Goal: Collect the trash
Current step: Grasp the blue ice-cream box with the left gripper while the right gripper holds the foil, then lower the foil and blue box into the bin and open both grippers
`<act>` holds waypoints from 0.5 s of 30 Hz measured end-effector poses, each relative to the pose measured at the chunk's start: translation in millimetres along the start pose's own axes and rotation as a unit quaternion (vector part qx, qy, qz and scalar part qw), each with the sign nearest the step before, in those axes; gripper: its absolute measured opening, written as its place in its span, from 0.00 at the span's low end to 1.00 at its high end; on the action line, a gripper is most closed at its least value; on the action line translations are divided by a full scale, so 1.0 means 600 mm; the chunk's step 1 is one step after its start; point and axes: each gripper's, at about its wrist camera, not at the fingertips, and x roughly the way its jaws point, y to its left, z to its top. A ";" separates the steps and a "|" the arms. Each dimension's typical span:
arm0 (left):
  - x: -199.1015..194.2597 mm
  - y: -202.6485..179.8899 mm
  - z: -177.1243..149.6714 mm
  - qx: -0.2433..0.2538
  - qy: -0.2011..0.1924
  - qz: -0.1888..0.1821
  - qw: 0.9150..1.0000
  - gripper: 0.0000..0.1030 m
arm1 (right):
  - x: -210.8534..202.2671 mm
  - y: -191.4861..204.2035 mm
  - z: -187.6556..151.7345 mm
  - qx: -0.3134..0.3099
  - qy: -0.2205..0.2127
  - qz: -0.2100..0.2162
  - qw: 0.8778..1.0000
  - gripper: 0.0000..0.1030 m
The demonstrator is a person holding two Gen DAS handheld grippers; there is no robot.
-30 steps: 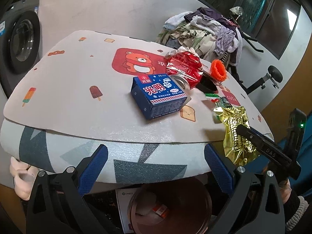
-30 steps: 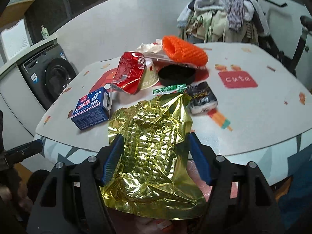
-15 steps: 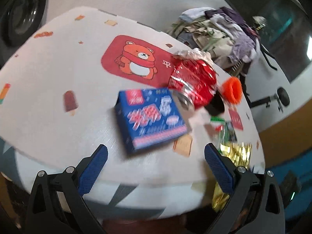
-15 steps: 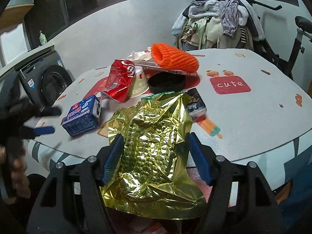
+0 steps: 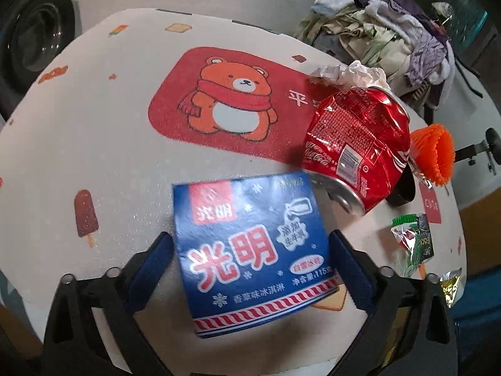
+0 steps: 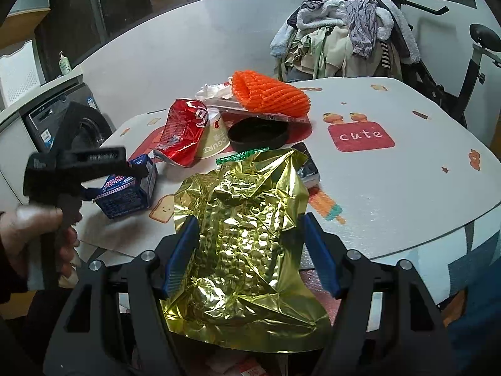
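Your left gripper [image 5: 250,266] straddles the blue ice-cream box [image 5: 253,250] at the near edge of the table [image 5: 94,131]; its jaws have just been closing a little, the box between them, yet the blue pads [image 5: 150,266] stand clear of its sides, so nothing is gripped. Just right of the box lies the crushed red can [image 5: 357,153], with an orange foam net [image 5: 433,153] farther right. Your right gripper [image 6: 250,250] is clamped on the crumpled gold foil bag [image 6: 247,235], held up at the table's near edge.
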 end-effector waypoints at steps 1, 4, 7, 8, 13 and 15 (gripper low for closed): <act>-0.002 0.003 -0.002 0.001 -0.002 0.002 1.000 0.88 | -0.005 0.001 0.001 0.000 -0.002 0.000 1.000 0.66; -0.018 0.006 -0.009 0.012 -0.005 0.001 1.000 0.87 | -0.016 0.006 0.004 -0.006 -0.006 0.000 1.000 0.66; -0.052 0.004 -0.020 0.030 -0.025 -0.002 0.999 0.87 | -0.029 0.012 0.005 -0.012 -0.008 0.001 1.000 0.66; -0.065 0.004 -0.026 0.037 -0.030 -0.006 0.999 0.87 | -0.033 0.015 0.005 -0.014 -0.008 0.001 1.000 0.66; -0.118 -0.005 -0.068 0.073 -0.043 -0.021 0.996 0.87 | -0.058 0.028 0.001 -0.029 -0.012 0.003 1.000 0.66; -0.137 -0.008 -0.090 0.088 -0.044 -0.032 0.995 0.87 | -0.069 0.034 -0.004 -0.037 -0.010 0.003 0.999 0.66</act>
